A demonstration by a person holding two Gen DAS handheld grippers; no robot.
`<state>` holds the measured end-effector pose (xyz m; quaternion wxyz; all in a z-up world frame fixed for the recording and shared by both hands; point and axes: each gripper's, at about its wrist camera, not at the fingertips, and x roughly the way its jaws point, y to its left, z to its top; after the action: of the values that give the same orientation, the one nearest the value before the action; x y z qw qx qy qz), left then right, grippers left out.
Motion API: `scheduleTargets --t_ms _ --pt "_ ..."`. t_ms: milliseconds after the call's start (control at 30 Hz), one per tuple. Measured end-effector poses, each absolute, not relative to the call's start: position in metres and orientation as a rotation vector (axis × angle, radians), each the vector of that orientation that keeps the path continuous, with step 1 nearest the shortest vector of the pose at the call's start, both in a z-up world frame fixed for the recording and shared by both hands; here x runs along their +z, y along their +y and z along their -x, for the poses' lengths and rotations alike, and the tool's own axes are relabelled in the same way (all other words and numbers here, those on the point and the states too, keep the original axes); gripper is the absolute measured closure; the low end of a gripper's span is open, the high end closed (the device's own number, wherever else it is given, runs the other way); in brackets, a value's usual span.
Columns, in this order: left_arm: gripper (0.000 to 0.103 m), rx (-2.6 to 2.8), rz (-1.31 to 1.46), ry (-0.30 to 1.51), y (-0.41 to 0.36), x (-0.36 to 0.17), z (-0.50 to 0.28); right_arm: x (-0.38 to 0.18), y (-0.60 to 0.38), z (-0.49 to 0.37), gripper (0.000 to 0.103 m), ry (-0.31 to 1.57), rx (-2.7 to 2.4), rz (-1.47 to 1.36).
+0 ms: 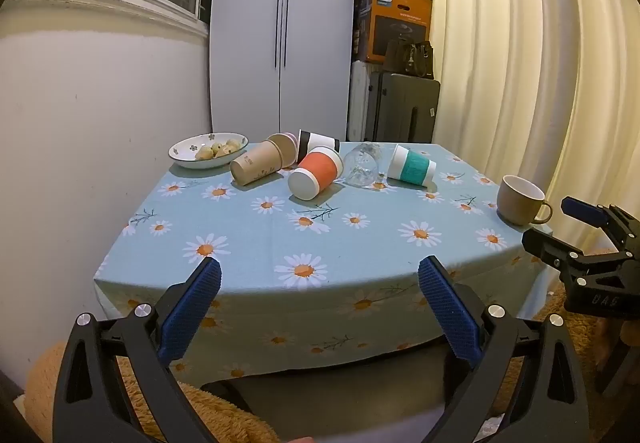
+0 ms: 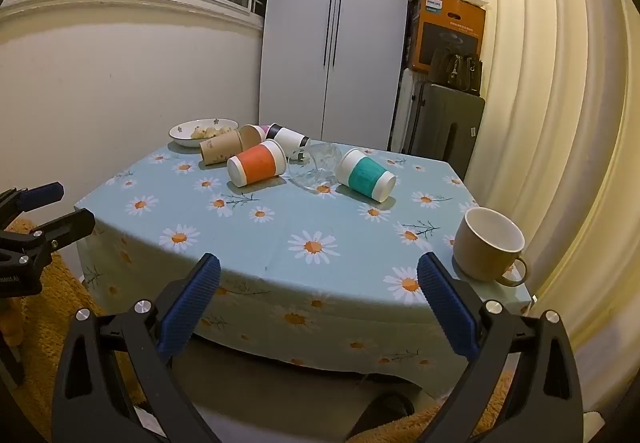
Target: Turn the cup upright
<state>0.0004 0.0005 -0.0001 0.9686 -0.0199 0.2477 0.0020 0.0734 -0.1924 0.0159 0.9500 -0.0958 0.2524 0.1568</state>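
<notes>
Several cups lie on their sides at the far part of the table: a brown paper cup (image 1: 256, 162) (image 2: 221, 149), an orange-sleeved cup (image 1: 316, 174) (image 2: 258, 164), a black-and-white cup (image 1: 318, 141) (image 2: 289, 137), a clear glass (image 1: 362, 164) (image 2: 316, 165) and a teal-sleeved cup (image 1: 412, 165) (image 2: 366, 175). A tan mug (image 1: 520, 200) (image 2: 490, 249) stands upright at the right edge. My left gripper (image 1: 320, 297) is open and empty before the table's near edge. My right gripper (image 2: 320, 297) is open and empty too, just left of the mug.
The table has a blue daisy cloth (image 1: 280, 235) (image 2: 260, 235). A bowl of food (image 1: 208, 150) (image 2: 202, 131) sits at its far left corner. A wall and window are to the left, a wardrobe (image 1: 280, 23) behind, boxes and a suitcase (image 1: 404, 107) and curtains on the right.
</notes>
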Motion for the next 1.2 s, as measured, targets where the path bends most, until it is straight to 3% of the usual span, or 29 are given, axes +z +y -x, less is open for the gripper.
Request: scheduleTargets --t_ms 1200 --pt "0.007 0.013 0.051 0.495 0.0014 0.0004 -0.0002 0.0132 -0.1897 -0.0745 0.005 0.524 0.319 0.203"
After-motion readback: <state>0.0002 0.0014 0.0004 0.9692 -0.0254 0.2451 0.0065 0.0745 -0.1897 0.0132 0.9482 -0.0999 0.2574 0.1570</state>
